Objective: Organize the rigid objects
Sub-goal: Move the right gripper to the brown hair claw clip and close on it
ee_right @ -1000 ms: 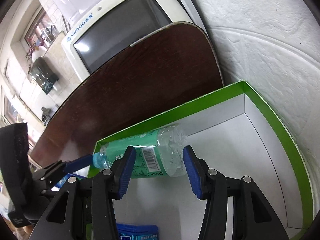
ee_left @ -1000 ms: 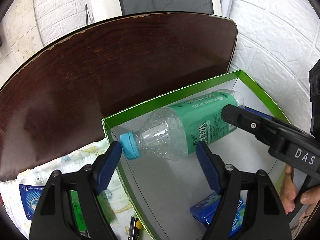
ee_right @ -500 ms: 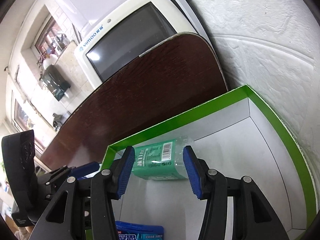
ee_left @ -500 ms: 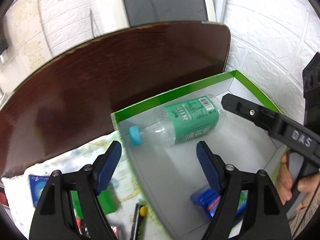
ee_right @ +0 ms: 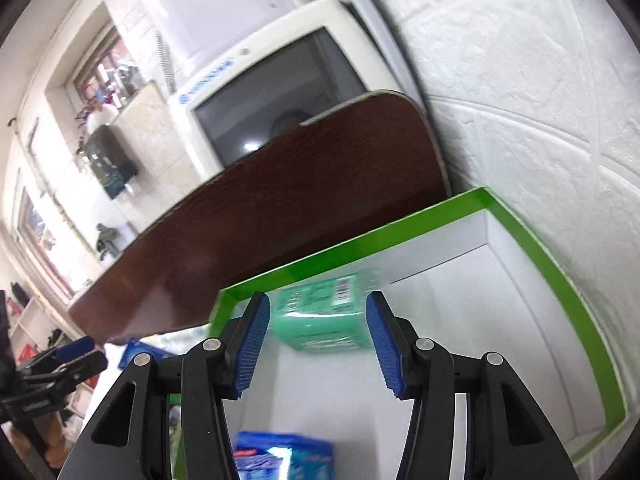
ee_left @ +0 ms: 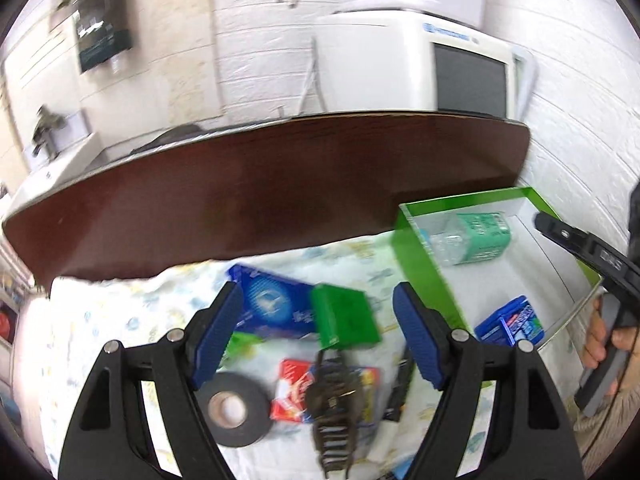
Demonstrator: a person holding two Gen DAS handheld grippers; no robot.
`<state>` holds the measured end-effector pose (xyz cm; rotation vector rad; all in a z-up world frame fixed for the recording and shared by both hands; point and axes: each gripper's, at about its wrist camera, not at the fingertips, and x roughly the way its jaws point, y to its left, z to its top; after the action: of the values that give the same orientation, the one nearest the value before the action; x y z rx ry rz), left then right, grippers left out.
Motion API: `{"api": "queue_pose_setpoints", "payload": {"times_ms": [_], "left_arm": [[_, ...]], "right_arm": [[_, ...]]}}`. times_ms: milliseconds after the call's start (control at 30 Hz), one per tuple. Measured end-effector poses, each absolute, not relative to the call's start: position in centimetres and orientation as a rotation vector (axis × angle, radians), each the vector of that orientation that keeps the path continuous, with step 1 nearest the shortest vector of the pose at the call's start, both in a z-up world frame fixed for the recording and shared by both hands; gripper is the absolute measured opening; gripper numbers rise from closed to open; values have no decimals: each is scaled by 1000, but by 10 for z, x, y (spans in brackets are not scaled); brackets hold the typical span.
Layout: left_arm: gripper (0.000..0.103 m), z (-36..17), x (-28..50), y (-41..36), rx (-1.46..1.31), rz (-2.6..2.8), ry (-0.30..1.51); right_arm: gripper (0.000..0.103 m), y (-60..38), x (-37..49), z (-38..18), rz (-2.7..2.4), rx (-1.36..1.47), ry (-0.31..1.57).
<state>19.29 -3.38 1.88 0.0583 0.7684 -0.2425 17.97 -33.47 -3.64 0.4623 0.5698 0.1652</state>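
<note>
A green-rimmed white box stands at the right against the wall. In it lie a green-labelled plastic bottle and a blue packet. My left gripper is open and empty above a green box and a blue box on the cloth. My right gripper is open and empty over the box, just short of the bottle. The blue packet lies below it.
On the patterned cloth lie a black tape roll, a red packet, a dark spring clip and a black pen-like item. A dark wooden board stands behind, with an old monitor beyond it.
The bottle was let go and now lies in the box. My left gripper has pulled back and swung left over the cloth items. The right gripper has drawn back a little.
</note>
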Motion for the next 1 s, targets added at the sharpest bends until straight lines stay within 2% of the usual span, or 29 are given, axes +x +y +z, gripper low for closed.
{"api": "queue_pose_setpoints", "payload": {"times_ms": [200, 467, 800, 1000], "left_arm": [[77, 10, 174, 4, -10, -226, 778], [77, -24, 139, 1, 45, -339, 830], [77, -68, 132, -31, 182, -381, 907], [79, -78, 143, 4, 115, -303, 947]], "right_arm": [[52, -276, 155, -14, 312, 386, 572], [52, -199, 154, -11, 446, 237, 649], [52, -180, 147, -30, 411, 224, 738], [52, -177, 147, -39, 391, 216, 774]]}}
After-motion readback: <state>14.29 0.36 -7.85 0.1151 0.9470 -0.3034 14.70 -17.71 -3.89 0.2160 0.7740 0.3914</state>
